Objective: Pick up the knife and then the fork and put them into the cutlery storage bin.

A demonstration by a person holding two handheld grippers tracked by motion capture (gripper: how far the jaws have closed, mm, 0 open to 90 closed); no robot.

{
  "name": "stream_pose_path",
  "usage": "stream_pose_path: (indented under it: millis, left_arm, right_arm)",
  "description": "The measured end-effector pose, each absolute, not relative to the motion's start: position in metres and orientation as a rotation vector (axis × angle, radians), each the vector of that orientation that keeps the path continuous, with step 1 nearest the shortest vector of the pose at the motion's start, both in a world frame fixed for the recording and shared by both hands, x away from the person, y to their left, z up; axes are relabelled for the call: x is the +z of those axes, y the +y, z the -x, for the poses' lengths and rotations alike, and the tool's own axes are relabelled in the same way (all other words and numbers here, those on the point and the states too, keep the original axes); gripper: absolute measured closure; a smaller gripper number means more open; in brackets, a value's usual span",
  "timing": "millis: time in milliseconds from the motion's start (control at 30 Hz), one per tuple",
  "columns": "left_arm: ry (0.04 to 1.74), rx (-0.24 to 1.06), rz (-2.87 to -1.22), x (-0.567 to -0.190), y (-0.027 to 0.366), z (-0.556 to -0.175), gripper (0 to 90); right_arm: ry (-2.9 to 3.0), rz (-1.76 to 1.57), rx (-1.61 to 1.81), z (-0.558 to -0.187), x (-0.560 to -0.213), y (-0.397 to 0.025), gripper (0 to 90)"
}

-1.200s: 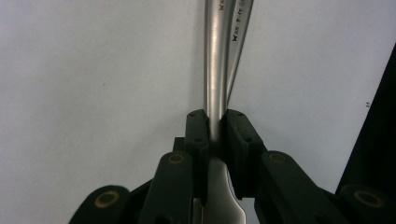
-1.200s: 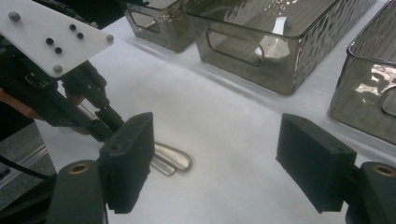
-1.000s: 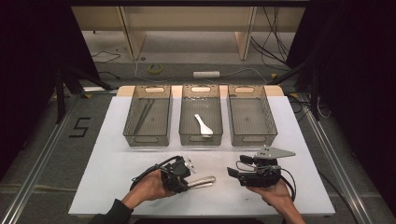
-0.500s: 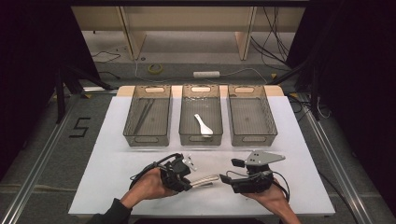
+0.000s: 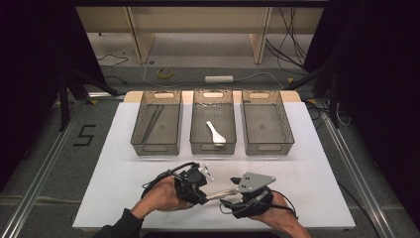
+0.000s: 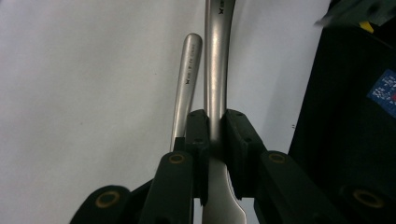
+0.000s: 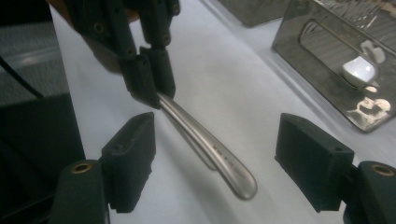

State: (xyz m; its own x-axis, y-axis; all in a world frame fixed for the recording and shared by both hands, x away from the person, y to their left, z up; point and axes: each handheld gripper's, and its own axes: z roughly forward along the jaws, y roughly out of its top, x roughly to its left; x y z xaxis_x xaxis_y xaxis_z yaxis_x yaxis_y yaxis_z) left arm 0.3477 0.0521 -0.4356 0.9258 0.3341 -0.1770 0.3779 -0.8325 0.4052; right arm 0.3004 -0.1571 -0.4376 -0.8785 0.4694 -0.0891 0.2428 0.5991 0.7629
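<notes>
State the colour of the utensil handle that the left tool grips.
Silver-grey brushed metal handle, clearest in the left gripper view, clamped in the left tool.

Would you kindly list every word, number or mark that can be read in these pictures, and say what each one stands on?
"5": black tape figure on the floor left of the table.
Stamped mark on the utensil handle held in the left gripper: too blurred to read.
Stamped mark on the second handle beside it: too small to read.
Blue label on the black body at right: unreadable.
</notes>
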Motion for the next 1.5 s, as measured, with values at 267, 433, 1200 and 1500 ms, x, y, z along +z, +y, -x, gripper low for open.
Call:
stream_pose_path:
  millis: [267,433,1200,1500]
  left_arm:
    - [0.481,-0.165,-2.656,-0.433,0.044,-0.348,79.7]
    - [0.456,-0.172,-2.664,-0.431,0.039,-0.347,79.7]
    - [0.389,-0.211,-2.69,-0.426,0.026,-0.343,79.6]
    - [0.362,-0.224,-2.709,-0.427,0.024,-0.342,79.5]
  right_arm:
    - [2.575,-0.441,1.023,-0.296,-0.445,-0.143,31.0]
    - [2.575,-0.365,0.946,-0.293,-0.449,-0.137,33.6]
    - [2.591,-0.105,0.779,-0.288,-0.458,-0.127,68.4]
    - [2.594,-0.036,0.742,-0.284,-0.459,-0.124,74.4]
